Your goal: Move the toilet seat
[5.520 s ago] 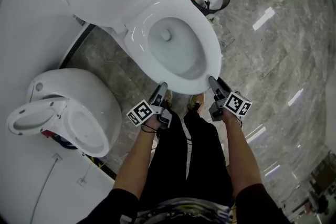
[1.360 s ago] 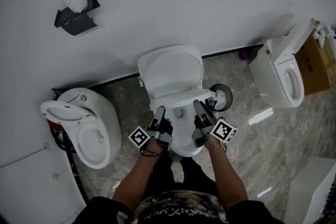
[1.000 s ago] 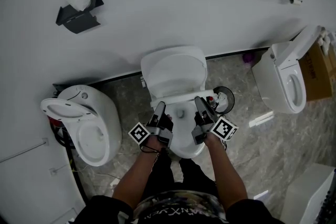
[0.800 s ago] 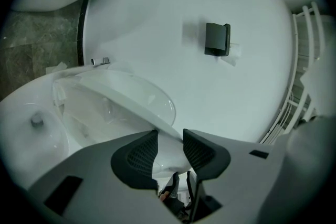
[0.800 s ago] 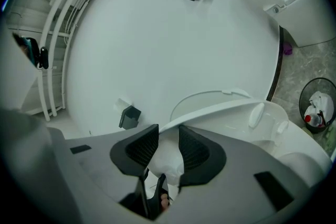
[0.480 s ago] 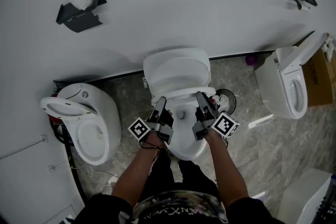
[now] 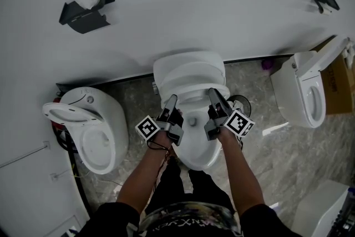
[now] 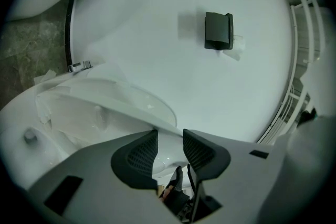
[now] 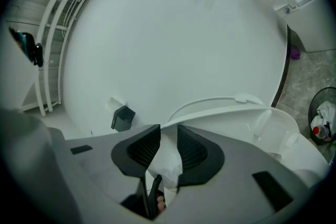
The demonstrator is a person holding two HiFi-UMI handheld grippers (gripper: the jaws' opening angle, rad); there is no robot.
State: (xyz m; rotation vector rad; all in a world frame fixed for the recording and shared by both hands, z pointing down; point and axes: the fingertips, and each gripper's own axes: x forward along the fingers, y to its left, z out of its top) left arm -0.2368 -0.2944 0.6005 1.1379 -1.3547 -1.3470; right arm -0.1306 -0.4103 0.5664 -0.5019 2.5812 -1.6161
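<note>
White plastic sat between both pairs of my jaws. My left gripper (image 8: 169,140) was clamped on the left side rim of the toilet seat (image 9: 220,112). My right gripper (image 9: 168,135) was clamped on the right side rim, pads pressed to the edge.

That made one seat and two grippers, one to a side. The seat stood tilted up off the bowl (image 7: 194,144), hinged end at the wall and free front end lifted. Its long axis ran from the wall out toward me, on a slope. Behind it the lid (image 7: 188,64) leaned back against the white wall.

I counted three toilets: mine in the middle, a left toilet (image 7: 83,125) and a right toilet (image 7: 302,91), each open. Two black holders hung on the wall. The left holder (image 7: 83,11) was stuffed with white paper, and the right holder (image 7: 324,0) hung well apart from it. One wire bin (image 7: 242,101) showed just beside my right gripper, on the grey marbled floor (image 7: 277,164).
</note>
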